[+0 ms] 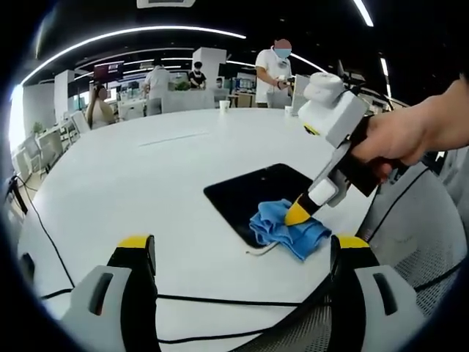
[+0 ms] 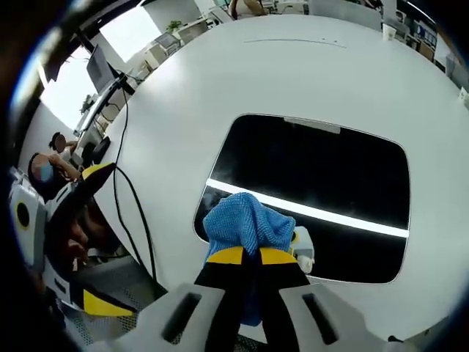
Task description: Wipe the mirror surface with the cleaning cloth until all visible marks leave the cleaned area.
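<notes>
A dark rectangular mirror lies flat on the white round table. A crumpled blue cleaning cloth rests on the mirror's near corner. My right gripper, held by a hand, comes in from the right and is shut on the cloth. In the right gripper view its yellow-tipped jaws pinch the cloth over the mirror's near edge; the glass reflects a bright ceiling light strip. My left gripper hovers open at the table's near edge, apart from the mirror, and appears as the left gripper on the left.
A black cable runs along the table's near edge, seen as the cable too. A mesh chair stands at the right. A paper cup sits at the far rim, with several people and desks beyond.
</notes>
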Demonstrator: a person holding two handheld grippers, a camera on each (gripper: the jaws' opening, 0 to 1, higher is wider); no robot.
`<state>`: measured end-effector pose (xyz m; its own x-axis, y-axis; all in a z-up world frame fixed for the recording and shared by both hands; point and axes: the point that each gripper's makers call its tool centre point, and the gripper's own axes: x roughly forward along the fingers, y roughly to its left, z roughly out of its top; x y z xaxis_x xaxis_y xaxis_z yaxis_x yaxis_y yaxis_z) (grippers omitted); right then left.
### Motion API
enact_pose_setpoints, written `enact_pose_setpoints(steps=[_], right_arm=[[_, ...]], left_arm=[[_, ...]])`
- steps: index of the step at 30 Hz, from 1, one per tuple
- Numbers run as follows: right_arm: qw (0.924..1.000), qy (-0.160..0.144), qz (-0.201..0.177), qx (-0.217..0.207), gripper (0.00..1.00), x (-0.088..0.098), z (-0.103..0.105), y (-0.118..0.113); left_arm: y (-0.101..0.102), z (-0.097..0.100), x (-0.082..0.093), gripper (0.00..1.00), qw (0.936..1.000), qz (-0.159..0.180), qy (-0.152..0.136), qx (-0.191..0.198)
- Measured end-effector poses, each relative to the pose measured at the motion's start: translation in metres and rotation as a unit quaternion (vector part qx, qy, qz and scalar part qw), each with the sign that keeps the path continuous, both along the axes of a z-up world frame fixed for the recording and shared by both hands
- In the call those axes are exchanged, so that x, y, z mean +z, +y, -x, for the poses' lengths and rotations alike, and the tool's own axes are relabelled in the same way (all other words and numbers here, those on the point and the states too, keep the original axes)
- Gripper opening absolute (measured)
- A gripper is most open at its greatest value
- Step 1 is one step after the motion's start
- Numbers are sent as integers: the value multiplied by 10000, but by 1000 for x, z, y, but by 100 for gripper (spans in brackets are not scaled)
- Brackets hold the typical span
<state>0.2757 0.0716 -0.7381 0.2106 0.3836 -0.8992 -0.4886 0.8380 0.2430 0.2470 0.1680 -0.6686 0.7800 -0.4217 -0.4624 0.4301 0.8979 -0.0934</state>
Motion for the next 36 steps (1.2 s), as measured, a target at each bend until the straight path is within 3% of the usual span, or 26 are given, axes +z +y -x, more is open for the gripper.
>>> enact_pose_setpoints(steps=[13,36], right_arm=[[9999,-87,-33,64,0,-1,-1,1],[9996,157,-217,-1,0,-1,-7,-19]], left_arm=[[-3,0,-1,99,9999,-88,-3,-108],[-1,-2,1,99,10000,-54,-65,-30]])
